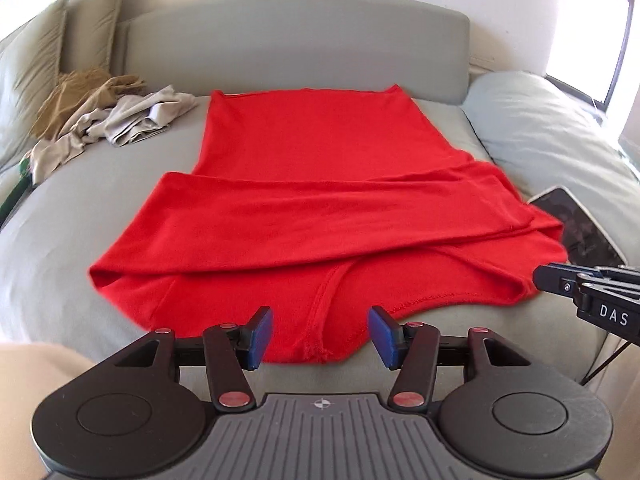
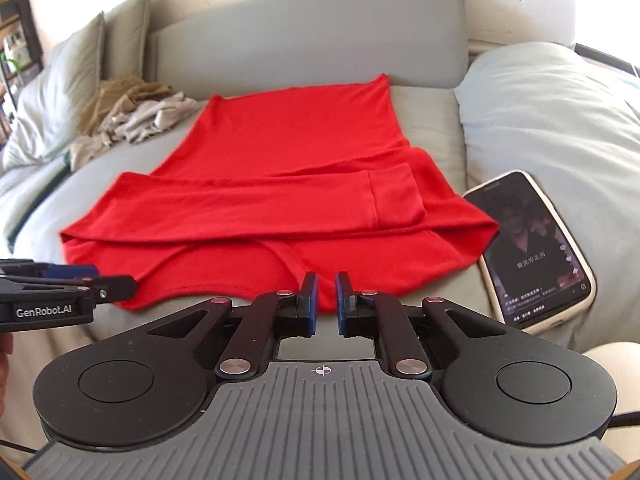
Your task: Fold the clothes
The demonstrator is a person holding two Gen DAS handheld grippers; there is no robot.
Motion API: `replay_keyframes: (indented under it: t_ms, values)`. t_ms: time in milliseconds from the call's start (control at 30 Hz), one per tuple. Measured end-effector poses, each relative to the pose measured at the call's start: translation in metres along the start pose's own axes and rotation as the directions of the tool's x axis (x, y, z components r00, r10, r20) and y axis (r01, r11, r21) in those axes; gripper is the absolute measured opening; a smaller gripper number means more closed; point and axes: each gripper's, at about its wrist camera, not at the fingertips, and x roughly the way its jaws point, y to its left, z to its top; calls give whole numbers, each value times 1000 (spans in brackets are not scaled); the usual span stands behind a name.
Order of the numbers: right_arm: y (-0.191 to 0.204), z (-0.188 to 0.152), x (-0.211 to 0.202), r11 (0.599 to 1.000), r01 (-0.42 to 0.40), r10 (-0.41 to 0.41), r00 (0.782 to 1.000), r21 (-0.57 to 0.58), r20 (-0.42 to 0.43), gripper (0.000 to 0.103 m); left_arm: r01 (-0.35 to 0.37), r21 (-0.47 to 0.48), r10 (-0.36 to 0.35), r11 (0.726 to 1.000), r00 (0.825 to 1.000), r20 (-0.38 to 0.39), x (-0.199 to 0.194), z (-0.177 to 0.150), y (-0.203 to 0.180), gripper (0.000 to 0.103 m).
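A red long-sleeved shirt point(image 1: 320, 184) lies flat on the grey sofa seat point(image 1: 80, 208), sleeves folded across its body, collar towards me. It also shows in the right wrist view point(image 2: 280, 184), with one sleeve cuff point(image 2: 394, 196) on top. My left gripper point(image 1: 320, 338) is open, its blue pads either side of the shirt's near collar edge, holding nothing. My right gripper point(image 2: 326, 304) has its jaws nearly together with a narrow gap, just in front of the shirt's near edge, nothing between them. Each gripper shows at the edge of the other's view.
A phone point(image 2: 532, 248) with a lit screen lies on the seat right of the shirt, also in the left wrist view point(image 1: 576, 228). A heap of beige and tan clothes point(image 1: 108, 116) lies back left. Cushions point(image 1: 36, 64) stand left, a pale pillow point(image 2: 552, 112) right.
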Motion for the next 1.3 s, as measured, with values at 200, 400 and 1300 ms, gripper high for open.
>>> replay_keyframes:
  t_ms: [200,400,1300]
  values:
    - [-8,-17,17,999,-7,9,998,33,-59,17,14,49,-11,999,997,-70,10,-8,-3,53]
    - [-21,-11,-1,983,-73,99,984,168,-148,21,113,6,-110,994,982,-153,-10,-11,7,52]
    - [-69,226,63,943,-227,235,972,243,-4,85,162,-464,-137,871,987,87,112,189,179,63]
